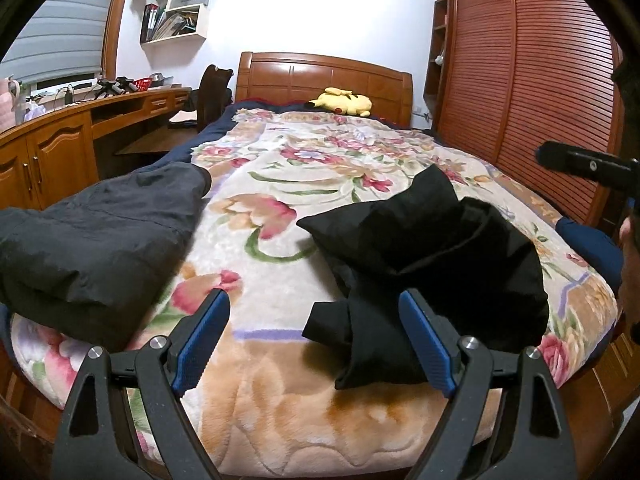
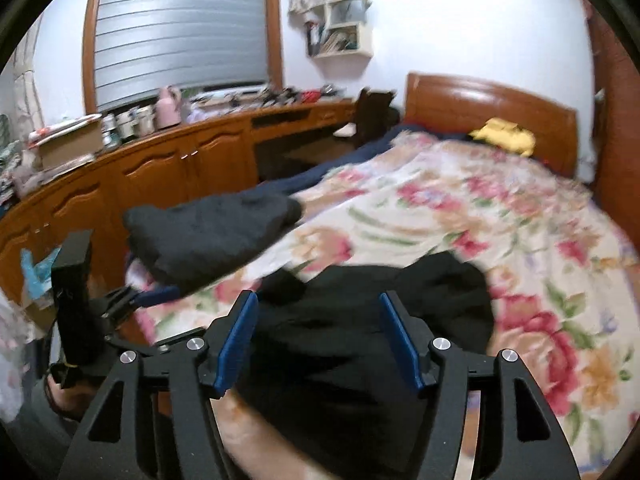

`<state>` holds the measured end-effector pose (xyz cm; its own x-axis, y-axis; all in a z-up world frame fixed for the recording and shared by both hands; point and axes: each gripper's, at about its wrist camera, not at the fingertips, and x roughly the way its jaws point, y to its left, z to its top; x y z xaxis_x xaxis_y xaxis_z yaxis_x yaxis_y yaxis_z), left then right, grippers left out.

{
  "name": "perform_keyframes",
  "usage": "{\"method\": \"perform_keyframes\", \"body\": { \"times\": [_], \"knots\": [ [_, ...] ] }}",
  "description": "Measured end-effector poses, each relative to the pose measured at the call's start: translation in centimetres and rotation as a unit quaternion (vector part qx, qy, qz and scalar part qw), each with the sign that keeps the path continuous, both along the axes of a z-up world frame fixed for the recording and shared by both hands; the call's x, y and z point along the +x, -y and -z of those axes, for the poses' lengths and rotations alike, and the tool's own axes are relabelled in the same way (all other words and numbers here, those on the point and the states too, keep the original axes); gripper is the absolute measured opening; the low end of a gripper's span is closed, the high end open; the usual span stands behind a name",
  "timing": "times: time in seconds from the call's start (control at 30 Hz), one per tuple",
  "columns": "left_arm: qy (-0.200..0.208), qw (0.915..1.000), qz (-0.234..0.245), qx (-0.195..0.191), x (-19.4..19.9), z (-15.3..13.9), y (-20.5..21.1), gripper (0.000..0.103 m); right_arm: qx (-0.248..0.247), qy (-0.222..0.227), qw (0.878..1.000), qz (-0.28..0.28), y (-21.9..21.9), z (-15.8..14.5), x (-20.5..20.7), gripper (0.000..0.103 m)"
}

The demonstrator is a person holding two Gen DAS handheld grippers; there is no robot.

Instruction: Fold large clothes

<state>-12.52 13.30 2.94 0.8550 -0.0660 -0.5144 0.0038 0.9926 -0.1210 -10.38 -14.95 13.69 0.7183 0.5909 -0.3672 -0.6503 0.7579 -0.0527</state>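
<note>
A crumpled black garment (image 1: pixel 440 248) lies on the floral blanket (image 1: pixel 280 184), right of the middle near the bed's foot. A folded dark grey garment (image 1: pixel 100 248) rests at the bed's left edge. My left gripper (image 1: pixel 314 308) is open above the blanket, its right finger beside the black garment's near corner, with nothing gripped. In the blurred right wrist view, my right gripper (image 2: pixel 318 304) is open over the black garment (image 2: pixel 440 292). The cloth lies below and between the blue pads (image 2: pixel 236 344), which do not press on it. The grey garment (image 2: pixel 212 232) and the left gripper (image 2: pixel 156 294) show to the left.
A yellow plush toy (image 1: pixel 344 102) lies by the wooden headboard (image 1: pixel 324 76). A long wooden desk with cupboards (image 1: pixel 60 148) runs along the left and a slatted wardrobe (image 1: pixel 540 80) stands on the right. A dark chair (image 1: pixel 212 92) stands at the desk.
</note>
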Motion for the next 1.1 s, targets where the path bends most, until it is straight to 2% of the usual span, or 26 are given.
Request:
{"method": "perform_keyframes", "body": {
  "times": [0.1,0.13,0.17,0.27,0.43,0.67,1.0,1.03,1.1],
  "knots": [
    [0.003,1.0,0.0,-0.001,0.0,-0.1,0.1,0.087,-0.009,0.007,0.999,0.038,1.7,0.4,1.0,0.065],
    [0.003,1.0,0.0,0.0,0.0,-0.1,0.2,0.087,-0.024,-0.012,0.997,0.065,2.5,1.7,2.5,0.065],
    [0.004,1.0,0.001,0.0,0.0,-0.1,0.2,0.087,-0.024,-0.012,0.997,0.065,2.5,1.7,2.5,0.065],
    [0.007,1.0,0.0,0.002,-0.2,-0.3,0.4,0.087,-0.038,-0.057,0.994,0.091,2.9,4.5,5.0,0.065],
    [0.01,0.9999,0.001,0.005,-0.7,-0.5,0.6,0.087,-0.037,-0.112,0.99,0.076,1.6,7.4,7.5,0.065],
    [0.035,0.9991,0.017,0.018,-2.1,-1.5,1.6,0.087,-0.079,-0.119,0.989,0.047,-1.1,10.4,8.5,0.065],
    [0.031,0.9973,0.054,0.039,-1.1,-1.5,4.3,0.087,-0.054,-0.115,0.991,0.04,0.9,10.5,8.1,0.065],
    [0.031,0.9967,0.063,0.041,-0.9,-1.5,4.8,0.086,-0.05,-0.107,0.992,0.042,1.3,10.7,7.5,0.065],
    [0.03,0.9958,0.074,0.044,-0.9,-1.4,5.5,0.076,-0.044,-0.095,0.993,0.048,1.9,10.7,6.3,0.065]
  ]
}}
